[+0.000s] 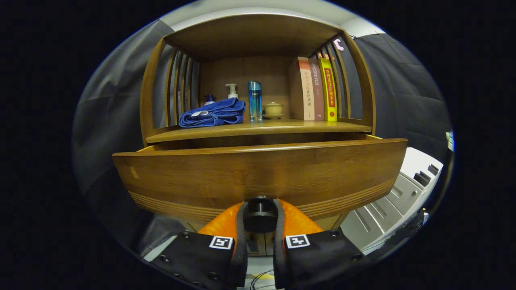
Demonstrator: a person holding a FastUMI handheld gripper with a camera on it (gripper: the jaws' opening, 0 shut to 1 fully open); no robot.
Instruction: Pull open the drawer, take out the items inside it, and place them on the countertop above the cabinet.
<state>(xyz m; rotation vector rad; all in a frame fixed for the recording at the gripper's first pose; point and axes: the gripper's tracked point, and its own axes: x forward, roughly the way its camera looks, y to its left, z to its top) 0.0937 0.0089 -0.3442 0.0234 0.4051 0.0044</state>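
We are facing the wooden cabinet (258, 80), whose drawer (258, 177) is standing partly pulled out, its broad front filling the space just above and beyond the jaws. Above the drawer, well beyond the jaws, the countertop (258, 129) is carrying a folded blue towel (213, 113), three upright books (316, 89), a blue bottle (254, 100), a white pump bottle (231, 91) and a small lidded cup (273, 109).

We are gripping the drawer's dark round knob (260, 215) with the gripper (260, 219): the jaws are nearly closed, one finger pressing on each side of the knob, which is sitting right between them.

We judge that we are in the first step, pulling the drawer open. From this low angle the drawer front is hiding its inside, so we cannot tell what is lying in it.

The next move is calling for a straight pull back along the drawer's travel until the opening is wide enough, then a release of the knob, a rise above the front edge and a reach down inside.
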